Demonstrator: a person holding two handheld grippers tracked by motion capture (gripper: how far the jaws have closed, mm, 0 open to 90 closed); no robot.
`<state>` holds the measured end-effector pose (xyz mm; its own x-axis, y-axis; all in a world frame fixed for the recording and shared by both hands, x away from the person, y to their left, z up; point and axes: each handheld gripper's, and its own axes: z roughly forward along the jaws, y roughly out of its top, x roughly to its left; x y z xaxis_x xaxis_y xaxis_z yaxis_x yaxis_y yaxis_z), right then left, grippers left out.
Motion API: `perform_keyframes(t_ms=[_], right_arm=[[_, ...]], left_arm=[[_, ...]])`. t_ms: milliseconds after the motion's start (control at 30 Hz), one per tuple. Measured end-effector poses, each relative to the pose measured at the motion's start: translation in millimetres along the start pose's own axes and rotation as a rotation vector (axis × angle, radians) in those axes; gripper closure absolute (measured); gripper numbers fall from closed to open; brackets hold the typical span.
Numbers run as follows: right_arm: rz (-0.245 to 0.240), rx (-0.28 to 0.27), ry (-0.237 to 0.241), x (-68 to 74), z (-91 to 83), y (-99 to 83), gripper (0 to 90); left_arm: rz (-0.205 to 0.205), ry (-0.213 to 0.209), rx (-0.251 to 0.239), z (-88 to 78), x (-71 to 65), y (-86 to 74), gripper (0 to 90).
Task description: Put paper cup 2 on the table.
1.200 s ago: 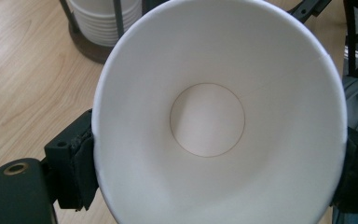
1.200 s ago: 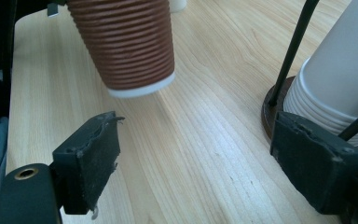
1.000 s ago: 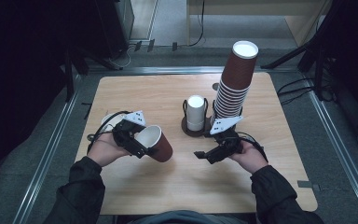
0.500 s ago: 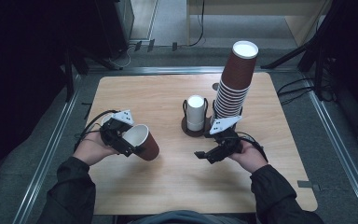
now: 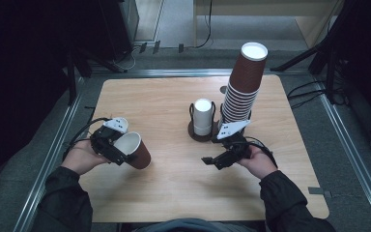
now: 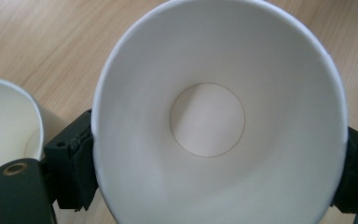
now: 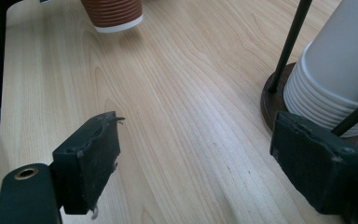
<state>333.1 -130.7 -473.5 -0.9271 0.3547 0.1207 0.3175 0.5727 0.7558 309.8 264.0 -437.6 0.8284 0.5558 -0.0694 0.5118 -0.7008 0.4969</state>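
The person wears a dark, near-black jacket whose long sleeves (image 5: pixel 63 203) bunch in folds and end at the wrists, with a strip of blue-grey cloth showing at the bottom edge between the arms. Each hand carries a black, blocky gripper, the left gripper (image 5: pixel 118 153) and the right gripper (image 5: pixel 214 162), topped by a pale grey three-cornered plate with small dark dots, and a thin black cable loops away from each. Up close the jaws are matt black blocks faced with rough, worn pads (image 7: pixel 89 161), frayed at the edges, and a brass-coloured ringed hole sits in the black body at the lower left.
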Motion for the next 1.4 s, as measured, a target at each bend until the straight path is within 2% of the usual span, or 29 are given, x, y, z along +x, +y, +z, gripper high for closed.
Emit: perform_keyframes(t_ms=[167, 300, 600, 733, 867, 1200, 1400], right_arm=[[0.001, 0.001, 0.004, 0.2, 1.4, 0.5, 15.9], [0.002, 0.004, 0.01, 0.1, 2.4, 1.2, 15.9], [-0.012, 0.002, 0.011, -1.1, 4.7, 4.0, 16.0], [-0.014, 0.007, 0.011, -0.8, 5.5, 3.8, 16.0], [-0.014, 0.009, 0.014, -0.2, 5.7, 3.9, 16.0], [-0.014, 0.004, 0.014, -1.0, 5.0, 3.7, 16.0], [-0.012, 0.002, 0.015, -1.2, 4.3, 3.7, 16.0]], left_arm=[[-0.012, 0.023, 0.025, -0.8, 3.4, -8.9, 10.2], [-0.044, 0.048, 0.022, -4.5, 7.7, -16.7, 10.0], [-0.091, 0.103, 0.047, -9.0, 14.9, -29.5, 9.2], [-0.097, 0.114, 0.057, -8.9, 17.8, -32.7, 8.8], [-0.105, 0.143, 0.069, -7.9, 19.7, -34.1, 8.5], [-0.096, 0.154, 0.084, -2.4, 19.8, -33.2, 7.5], [-0.094, 0.135, 0.074, -1.9, 20.1, -33.4, 6.2]])
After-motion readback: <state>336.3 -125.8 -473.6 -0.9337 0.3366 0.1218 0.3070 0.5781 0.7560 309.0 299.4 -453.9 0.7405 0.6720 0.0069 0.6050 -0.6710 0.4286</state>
